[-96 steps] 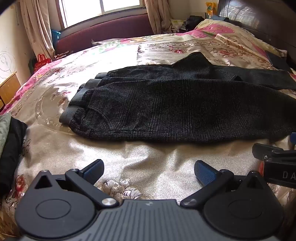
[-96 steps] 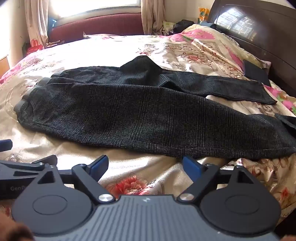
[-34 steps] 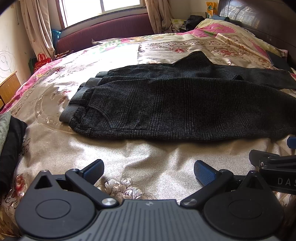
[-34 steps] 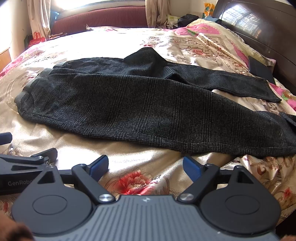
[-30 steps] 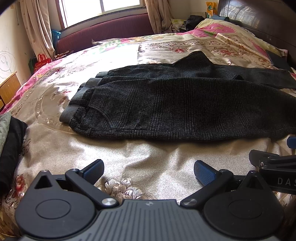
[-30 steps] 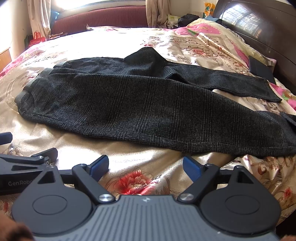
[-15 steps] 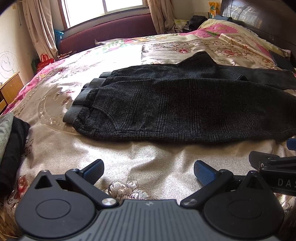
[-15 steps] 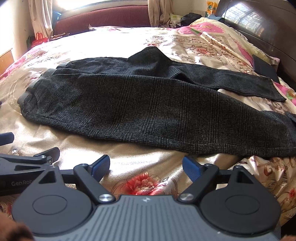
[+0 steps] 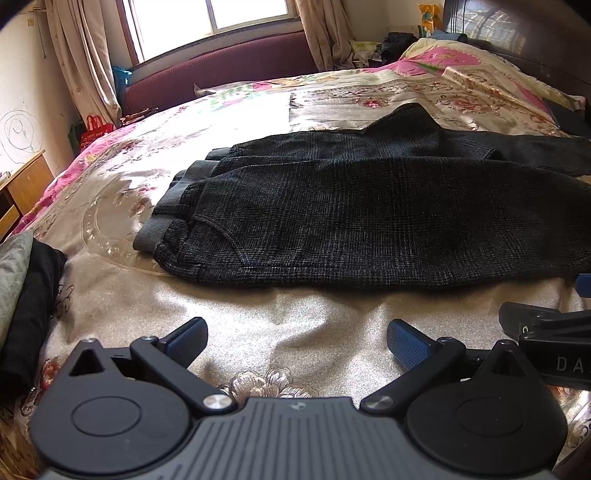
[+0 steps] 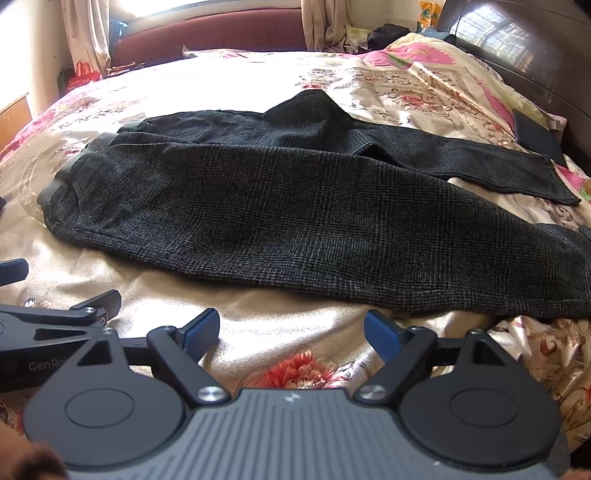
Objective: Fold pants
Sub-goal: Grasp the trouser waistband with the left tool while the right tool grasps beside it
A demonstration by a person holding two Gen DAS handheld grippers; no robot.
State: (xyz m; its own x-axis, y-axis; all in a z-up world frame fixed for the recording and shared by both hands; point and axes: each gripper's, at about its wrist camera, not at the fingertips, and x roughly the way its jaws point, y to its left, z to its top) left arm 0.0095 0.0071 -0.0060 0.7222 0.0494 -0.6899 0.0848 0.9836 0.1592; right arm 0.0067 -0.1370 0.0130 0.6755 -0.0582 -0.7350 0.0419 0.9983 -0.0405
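Pants (image 9: 369, 214) of dark checked fabric lie spread flat across a bed (image 9: 258, 332) covered in a shiny floral bedspread, waistband toward the left and legs running off to the right; the near leg lies broad and smooth along the front, while the far leg angles away behind it, its hem resting near a dark flat object (image 10: 537, 138) by the headboard (image 10: 517, 48); the crotch seam rises in a small peak at the back edge; the left claw (image 9: 297, 341) hovers above bare bedspread just short of the near edge of the garment, its blue-padded fingers spread wide apart and holding nothing; the right claw (image 10: 291, 330) hangs beside it, likewise spread wide and empty, facing the middle of the near leg; each claw shows at the edge of the other's view; a folded dark cloth (image 9: 29, 317) sits at the left edge of the bed; a window (image 9: 210, 18) with curtains lights the room beyond a maroon bench.
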